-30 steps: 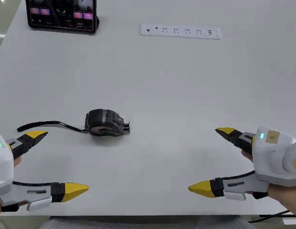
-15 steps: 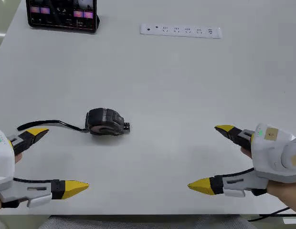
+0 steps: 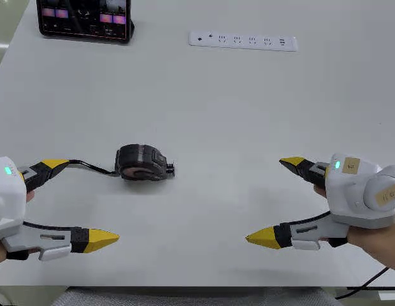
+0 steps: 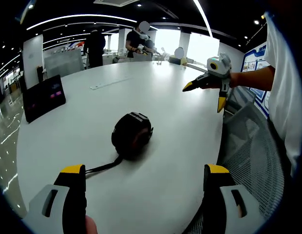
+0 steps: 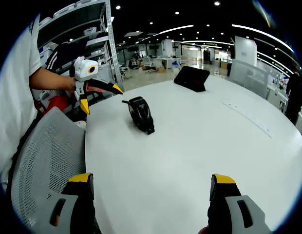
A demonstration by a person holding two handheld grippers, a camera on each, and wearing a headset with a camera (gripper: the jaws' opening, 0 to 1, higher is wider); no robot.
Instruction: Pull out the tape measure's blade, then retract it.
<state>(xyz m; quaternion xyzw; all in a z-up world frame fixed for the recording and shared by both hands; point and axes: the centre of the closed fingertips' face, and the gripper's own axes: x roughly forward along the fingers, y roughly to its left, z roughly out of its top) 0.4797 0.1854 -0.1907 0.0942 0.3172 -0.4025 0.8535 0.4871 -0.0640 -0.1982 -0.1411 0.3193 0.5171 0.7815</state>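
White worktop [image 3: 223, 108] with black tape measure [image 3: 141, 163] lying left of centre, strap [image 3: 89, 167] ending just beside left gripper [image 3: 87, 201]. Fingers [image 3: 95, 239] of both spread wide, holding nothing; right gripper [image 3: 266, 199] well apart from tape measure

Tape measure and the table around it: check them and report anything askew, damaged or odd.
Nothing stands out. The tape measure sits intact on the white table, blade not drawn out, its black strap trailing toward the left gripper. That gripper and the right gripper hover open, clear of the case.
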